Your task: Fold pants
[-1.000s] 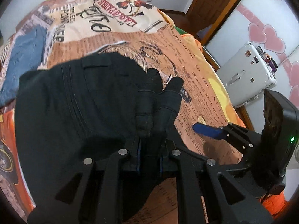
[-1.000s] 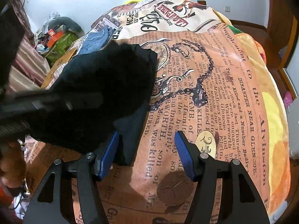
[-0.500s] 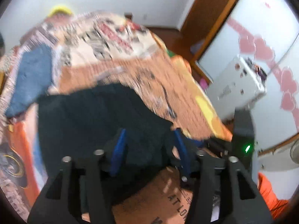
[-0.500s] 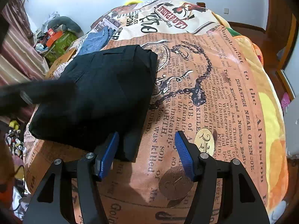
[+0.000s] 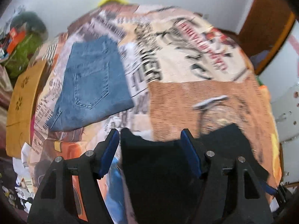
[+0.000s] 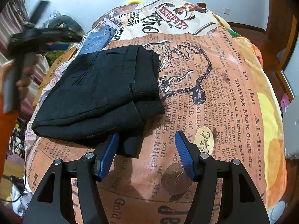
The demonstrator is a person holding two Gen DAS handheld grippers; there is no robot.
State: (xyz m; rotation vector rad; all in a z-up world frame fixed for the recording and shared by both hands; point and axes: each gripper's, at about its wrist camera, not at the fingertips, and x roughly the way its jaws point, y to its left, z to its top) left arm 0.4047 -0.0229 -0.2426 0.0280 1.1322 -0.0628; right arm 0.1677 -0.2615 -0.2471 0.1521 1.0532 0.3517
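**Folded black pants on the bed, both grippers free**

Newsprint-patterned blanket (image 5: 196, 97) covers the bed. From the left wrist, the left gripper (image 5: 150, 149) hangs with jaws spread wide and nothing between them, above the far edge of the black pants (image 5: 168, 177); folded jeans (image 5: 89, 91) lie well apart, with bare blanket between.

From the right wrist, the pants (image 6: 101, 93) lie folded, left of centre, their near corner just beside the right gripper (image 6: 146, 153), whose jaws stand open and empty. Broad bare blanket runs to the right edge.
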